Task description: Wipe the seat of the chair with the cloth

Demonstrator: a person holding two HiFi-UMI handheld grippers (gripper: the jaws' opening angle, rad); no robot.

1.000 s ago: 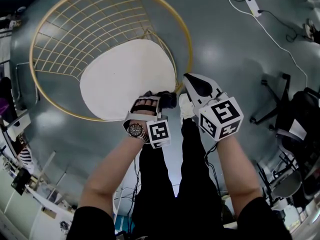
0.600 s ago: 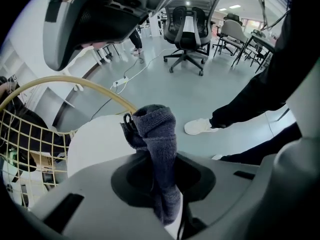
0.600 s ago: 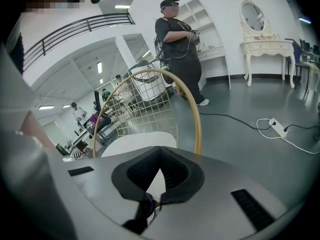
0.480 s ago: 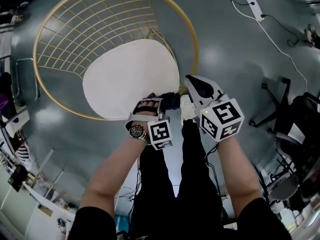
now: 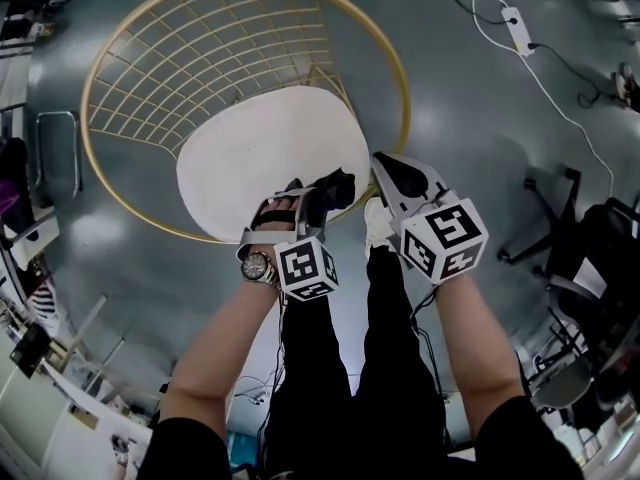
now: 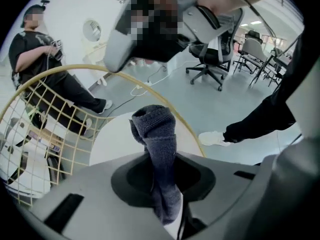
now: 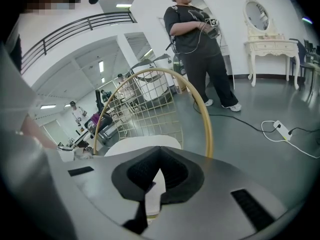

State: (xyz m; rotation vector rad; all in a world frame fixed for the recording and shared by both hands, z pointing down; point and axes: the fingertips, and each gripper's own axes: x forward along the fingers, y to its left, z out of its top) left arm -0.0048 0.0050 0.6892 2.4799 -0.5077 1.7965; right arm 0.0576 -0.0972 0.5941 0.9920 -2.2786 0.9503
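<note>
Cloth (image 5: 335, 186), dark grey and bunched into a thick roll, is clamped between the jaws of the left gripper (image 5: 300, 203) and sticks out past their tips; the left gripper view shows it (image 6: 157, 144) standing up out of the closed jaws. It hangs over the near edge of the round white seat (image 5: 265, 158), towards that edge's right end, but whether it touches the seat cannot be told. The seat belongs to a chair (image 5: 230, 58) with a gold hoop and a gold wire back, standing on a grey floor (image 5: 470, 118). The right gripper (image 5: 392, 173) is just beside the seat's near right edge, its jaws drawn together to a thin slit with nothing between them, as the right gripper view (image 7: 155, 184) shows. A watch (image 5: 257, 265) sits on the left wrist. A white power strip (image 5: 517, 23) with its cable lies well apart on the floor, and another person (image 7: 200, 49) stands beyond the chair.
</note>
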